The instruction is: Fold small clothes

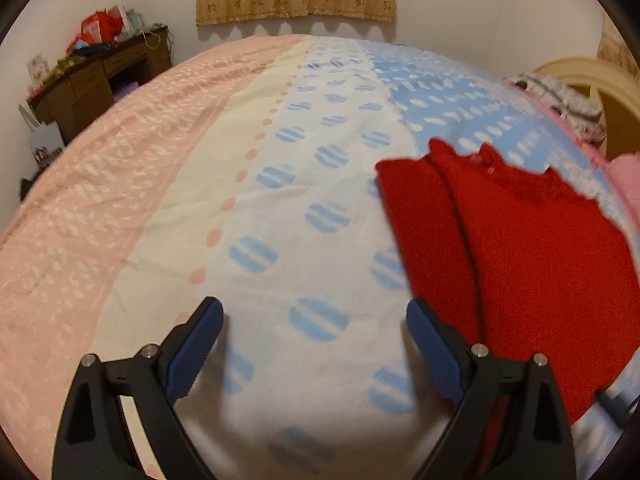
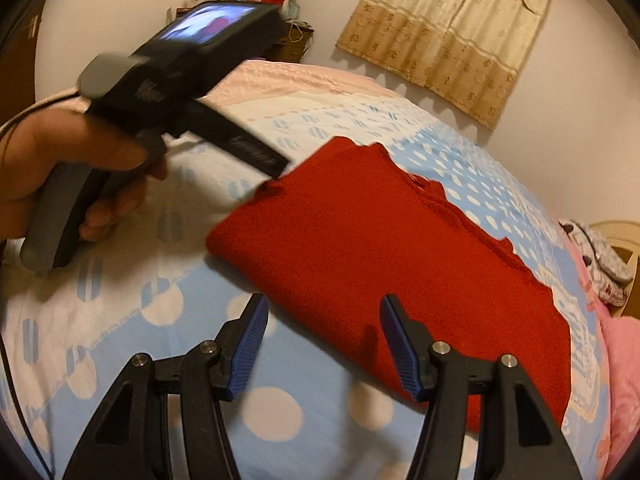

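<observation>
The left gripper is hovering with its jaws spread wide and nothing between them, over bare sheet at about 9 o'clock from the red garment. The right gripper is likewise gaping wide and empty, its fingers straddling the garment's near edge without visibly pinching it.

The garment is lying flat on the bed, already doubled over on itself, with layered edges showing along its far side. In the right wrist view its long axis is running from about 10 o'clock to 4 o'clock, and what looks like a neckline or scalloped hem is sitting toward 1 o'clock; which end is which I cannot tell.

It is looking like a soft, fuzzy knit: light, limp, not slippery, and likely to sag and unfold if lifted by one point. Taking hold at two corners of one short edge, pinching all layers together, is seeming the safest grip. The knit should cling to the sheet a little, so dragging it could be rumpling the fold.
</observation>
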Tool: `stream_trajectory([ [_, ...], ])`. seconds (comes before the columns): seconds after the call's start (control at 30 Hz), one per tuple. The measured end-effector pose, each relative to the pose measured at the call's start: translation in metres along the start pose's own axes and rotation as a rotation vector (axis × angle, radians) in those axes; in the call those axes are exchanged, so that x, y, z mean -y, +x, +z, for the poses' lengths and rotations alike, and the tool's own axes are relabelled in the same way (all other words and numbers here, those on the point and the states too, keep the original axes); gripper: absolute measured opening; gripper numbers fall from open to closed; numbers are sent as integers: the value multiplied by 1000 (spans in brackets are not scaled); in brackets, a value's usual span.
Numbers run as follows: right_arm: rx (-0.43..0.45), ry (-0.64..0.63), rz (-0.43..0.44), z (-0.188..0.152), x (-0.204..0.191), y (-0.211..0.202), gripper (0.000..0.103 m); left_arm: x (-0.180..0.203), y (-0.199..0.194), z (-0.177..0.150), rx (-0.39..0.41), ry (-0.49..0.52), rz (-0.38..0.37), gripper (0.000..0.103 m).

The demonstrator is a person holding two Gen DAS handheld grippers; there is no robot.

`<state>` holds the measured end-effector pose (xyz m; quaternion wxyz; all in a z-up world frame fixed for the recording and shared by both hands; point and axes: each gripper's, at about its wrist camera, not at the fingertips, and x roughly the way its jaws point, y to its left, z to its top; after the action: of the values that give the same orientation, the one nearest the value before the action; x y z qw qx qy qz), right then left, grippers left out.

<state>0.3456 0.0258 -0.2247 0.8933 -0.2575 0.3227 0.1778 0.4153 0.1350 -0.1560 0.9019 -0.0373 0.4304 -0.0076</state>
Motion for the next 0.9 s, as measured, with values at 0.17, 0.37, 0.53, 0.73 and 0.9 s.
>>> stream_trajectory([
  [0.17, 25, -44, -18, 8, -17, 5, 59, 4, 6, 14, -4, -48, -137, 95],
  [0.37, 43, -94, -61, 13, -33, 12, 59, 16, 22, 30, -30, -86, -246, 95],
  [0.53, 31, -114, -75, 17, -37, 21, 59, 24, 33, 38, -58, -103, -333, 94],
  [0.73, 26, -96, -60, 18, -33, 24, 59, 19, 31, 38, -56, -141, -385, 93],
  [0.9, 26, -90, -67, 17, -32, 27, 59, -6, 33, 33, -43, -242, -416, 93],
])
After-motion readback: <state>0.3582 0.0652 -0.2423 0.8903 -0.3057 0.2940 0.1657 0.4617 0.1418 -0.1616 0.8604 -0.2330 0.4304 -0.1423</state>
